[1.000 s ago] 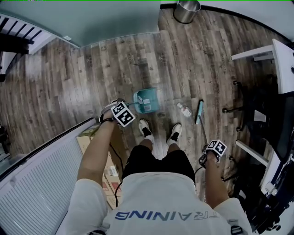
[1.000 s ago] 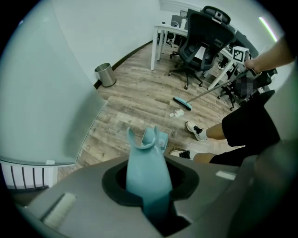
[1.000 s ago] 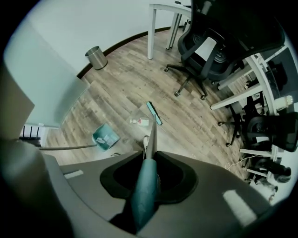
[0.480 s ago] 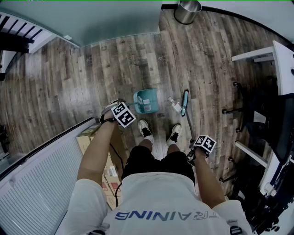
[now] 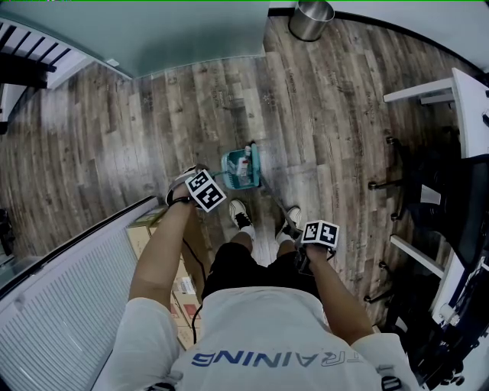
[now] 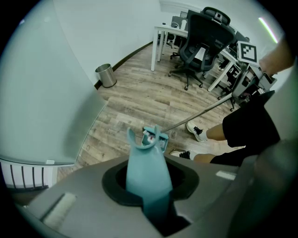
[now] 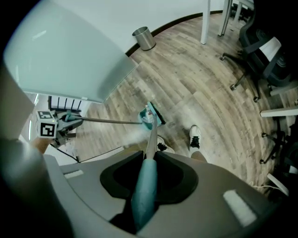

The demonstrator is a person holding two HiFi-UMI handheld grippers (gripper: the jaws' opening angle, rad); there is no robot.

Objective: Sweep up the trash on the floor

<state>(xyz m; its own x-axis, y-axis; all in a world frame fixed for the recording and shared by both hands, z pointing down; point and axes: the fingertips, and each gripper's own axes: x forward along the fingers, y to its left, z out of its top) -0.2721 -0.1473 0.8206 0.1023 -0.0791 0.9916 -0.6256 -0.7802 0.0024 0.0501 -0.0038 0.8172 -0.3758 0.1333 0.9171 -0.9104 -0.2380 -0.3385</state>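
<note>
Two hand-held grippers, both clamped. Left hand-held gripper (image 6: 148, 188): on the upright handle of the dustpan (image 5: 235, 172). Right hand-held gripper (image 7: 147, 183): on the broom (image 7: 152, 134), shaft slanting down to the dustpan mouth, on the floor (image 5: 153, 122) beside the shoes (image 5: 241, 214).

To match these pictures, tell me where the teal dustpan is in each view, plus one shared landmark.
Head view: dustpan at centre, ahead of the shoes.
Left gripper view: dustpan at centre, beyond its teal handle.
Right gripper view: dustpan just above centre, by the head of the broom.
Shared landmark: the metal bin.
</note>
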